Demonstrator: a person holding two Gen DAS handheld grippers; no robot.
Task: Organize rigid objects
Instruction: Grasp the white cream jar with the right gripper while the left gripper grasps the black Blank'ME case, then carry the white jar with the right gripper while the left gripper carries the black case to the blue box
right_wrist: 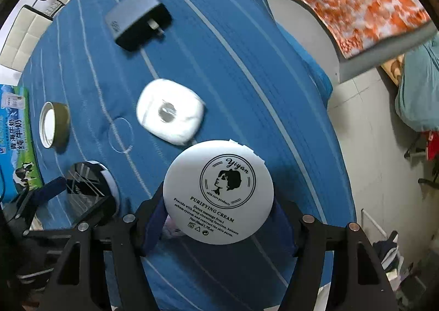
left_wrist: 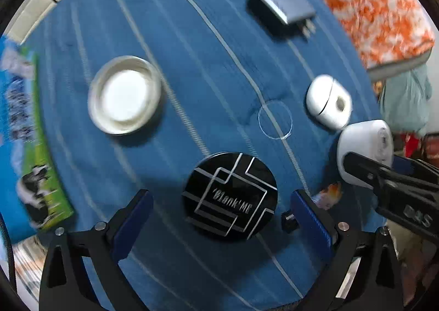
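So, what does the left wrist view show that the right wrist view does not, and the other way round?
Only the left wrist view shows the black lid's full 'Blank' ME pattern and the cream jar's side wall.

Only the right wrist view shows the cream jar's printed top and the floor tiles.

Both show the blue cloth, charger, white earbud case, shallow lid and milk carton.

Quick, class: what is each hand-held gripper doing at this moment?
Left hand-held gripper: open, its fingers on either side of the black round tin, not pressing it.
Right hand-held gripper: closed on the white cream jar.
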